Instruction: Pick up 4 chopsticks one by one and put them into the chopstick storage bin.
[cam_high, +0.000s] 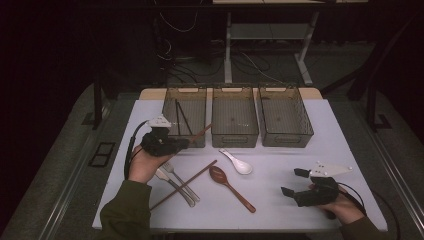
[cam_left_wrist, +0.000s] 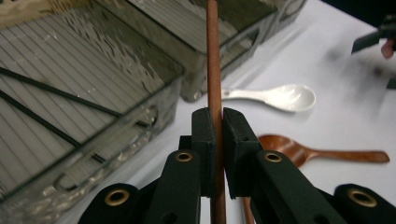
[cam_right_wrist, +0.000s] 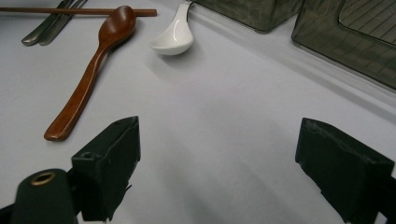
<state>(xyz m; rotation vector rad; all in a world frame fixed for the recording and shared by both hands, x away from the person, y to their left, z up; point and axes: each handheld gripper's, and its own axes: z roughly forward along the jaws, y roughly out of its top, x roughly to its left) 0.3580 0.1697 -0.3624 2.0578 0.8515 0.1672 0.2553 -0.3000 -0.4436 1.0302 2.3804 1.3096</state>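
Left gripper (cam_left_wrist: 218, 135) clamped on brown chopstick (cam_left_wrist: 214, 56), held at front edge of left bin (cam_high: 184, 115); two black sticks (cam_high: 181, 119) inside bin; white spoon (cam_high: 239, 162), wooden spoon (cam_high: 230, 186), second chopstick (cam_high: 182, 185), forks (cam_high: 176, 181) on table (cam_high: 280, 210); right gripper (cam_right_wrist: 219, 172) jaws apart, near table's right front

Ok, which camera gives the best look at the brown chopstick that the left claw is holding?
The left gripper view: the held chopstick runs up the frame's middle, clamped between the left claw's pads. The high view shows its tip poking out toward the left bin, small and dim.
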